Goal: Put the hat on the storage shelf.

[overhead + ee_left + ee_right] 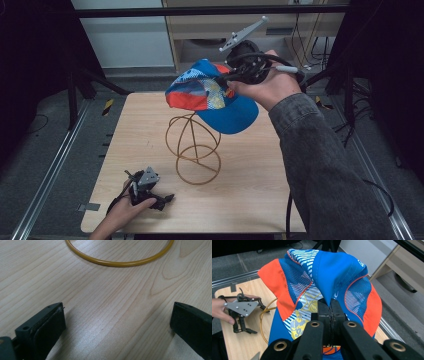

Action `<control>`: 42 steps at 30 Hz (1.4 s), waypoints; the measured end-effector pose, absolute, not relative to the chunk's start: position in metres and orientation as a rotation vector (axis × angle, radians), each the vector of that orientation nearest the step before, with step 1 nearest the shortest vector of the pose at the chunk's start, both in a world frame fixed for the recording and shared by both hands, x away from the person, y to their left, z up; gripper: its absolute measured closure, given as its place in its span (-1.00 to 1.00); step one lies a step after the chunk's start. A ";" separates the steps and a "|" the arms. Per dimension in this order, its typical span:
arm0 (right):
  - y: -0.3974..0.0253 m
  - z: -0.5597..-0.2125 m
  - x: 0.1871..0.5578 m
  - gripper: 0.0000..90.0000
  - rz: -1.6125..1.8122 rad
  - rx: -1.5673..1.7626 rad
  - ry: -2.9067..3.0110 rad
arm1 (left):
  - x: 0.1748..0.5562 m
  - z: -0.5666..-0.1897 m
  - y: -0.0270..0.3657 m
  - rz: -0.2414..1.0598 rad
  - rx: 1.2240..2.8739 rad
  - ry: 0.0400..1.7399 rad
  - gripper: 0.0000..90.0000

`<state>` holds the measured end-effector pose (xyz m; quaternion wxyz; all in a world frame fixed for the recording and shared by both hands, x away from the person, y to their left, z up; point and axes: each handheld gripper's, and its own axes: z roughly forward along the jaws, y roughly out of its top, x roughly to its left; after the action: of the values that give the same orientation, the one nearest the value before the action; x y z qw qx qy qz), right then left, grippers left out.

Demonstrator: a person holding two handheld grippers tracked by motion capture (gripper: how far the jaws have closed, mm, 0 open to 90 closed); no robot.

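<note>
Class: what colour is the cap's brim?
Blue: the brim of the cap shows best in the high view.

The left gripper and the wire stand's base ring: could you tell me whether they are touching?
Apart. In the left gripper view, bare table lies between the open left gripper and the ring of the wire stand.

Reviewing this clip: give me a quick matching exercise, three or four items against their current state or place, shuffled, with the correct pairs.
Items:
1. cap
2. wire stand
3. left gripper
4. right gripper

States:
A. open, low over the table's near left part
B. standing on the table, nothing on it
C. pinched and held in the air above the stand
D. shut on fabric

Pairs: 1-C, 2-B, 3-A, 4-D
</note>
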<state>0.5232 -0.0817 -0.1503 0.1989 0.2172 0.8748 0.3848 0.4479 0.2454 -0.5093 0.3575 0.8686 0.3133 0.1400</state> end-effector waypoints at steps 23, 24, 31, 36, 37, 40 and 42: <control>-0.052 -0.166 0.519 1.00 1.071 0.545 2.517 | 0.448 -0.509 0.245 0.362 2.242 0.809 -1.00; -0.051 -0.166 0.519 1.00 1.070 0.540 2.522 | 0.448 -0.509 0.245 0.362 2.242 0.809 -1.00; -0.045 -0.168 0.519 1.00 1.066 0.531 2.534 | 0.448 -0.509 0.245 0.362 2.242 0.809 -1.00; -0.043 -0.169 0.519 1.00 1.068 0.528 2.538 | 0.448 -0.509 0.245 0.362 2.242 0.808 -1.00; -0.042 -0.169 0.519 1.00 1.071 0.528 2.536 | 0.448 -0.509 0.245 0.362 2.242 0.808 -1.00; -0.039 -0.170 0.519 1.00 1.073 0.519 2.541 | 0.448 -0.509 0.245 0.362 2.242 0.808 -1.00; -0.037 -0.170 0.519 0.99 1.066 0.511 2.547 | 0.448 -0.509 0.245 0.361 2.242 0.808 -1.00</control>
<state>0.5188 -0.0366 -0.1703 0.1658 0.1795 0.8945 0.3745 0.4479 0.2454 -0.5093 0.3575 0.8687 0.3131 0.1400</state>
